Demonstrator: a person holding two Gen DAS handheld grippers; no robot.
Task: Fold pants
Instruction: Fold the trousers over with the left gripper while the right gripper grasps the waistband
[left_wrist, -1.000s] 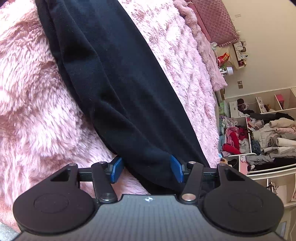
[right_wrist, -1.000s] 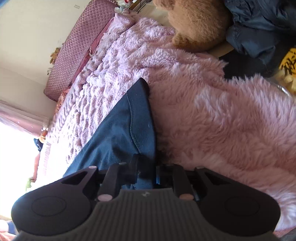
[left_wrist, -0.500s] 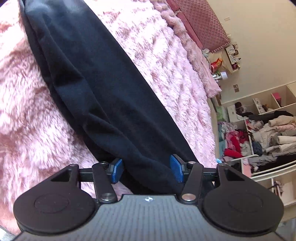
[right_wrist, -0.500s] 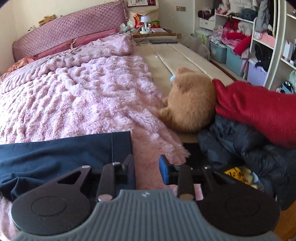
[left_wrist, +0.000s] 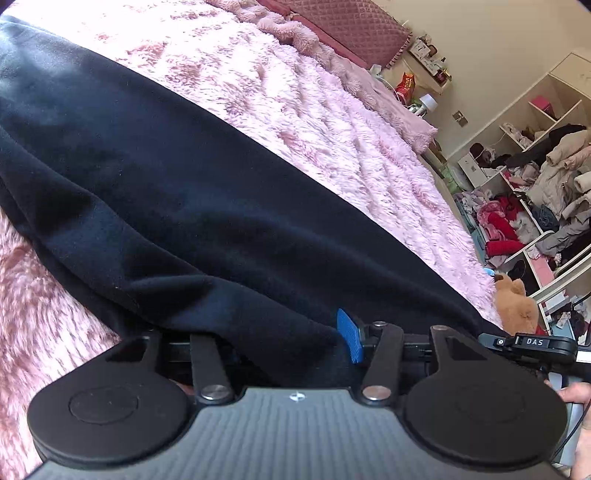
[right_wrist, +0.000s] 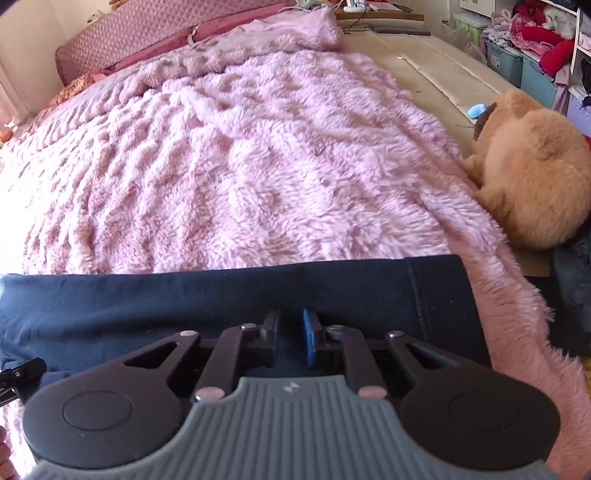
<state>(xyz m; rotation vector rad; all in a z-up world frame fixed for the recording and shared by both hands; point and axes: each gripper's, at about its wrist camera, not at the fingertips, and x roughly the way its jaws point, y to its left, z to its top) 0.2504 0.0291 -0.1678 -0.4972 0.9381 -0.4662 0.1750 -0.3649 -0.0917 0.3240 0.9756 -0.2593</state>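
Pants: your dark navy pants (right_wrist: 236, 295) lie flat across the near edge of the fluffy pink blanket (right_wrist: 258, 155), running left to right, with a stitched hem (right_wrist: 421, 295) at the right end.
Right gripper: your right gripper (right_wrist: 291, 334) sits over the near edge of the pants, a little left of that hem. Its jaws stand narrow and are closing, with navy cloth in the slim gap between them; you cannot tell from this view whether the pads press the cloth.
Left gripper: your left gripper (left_wrist: 280, 338) is at the near edge of the pants (left_wrist: 192, 206). Cloth drapes over the left finger and hides it; only the blue pad (left_wrist: 349, 341) of the right finger shows. Jaws stand about half apart with a thick bunch of fabric filling the space and lying against the blue pad.
Blanket: it covers the bed up to the quilted headboard (right_wrist: 155, 22) on the far side.
Plush toy: a tan plush toy (right_wrist: 535, 177) rests just off the blanket's right edge.
Shelves: open shelves (left_wrist: 535, 192) stuffed with clothes stand far right.
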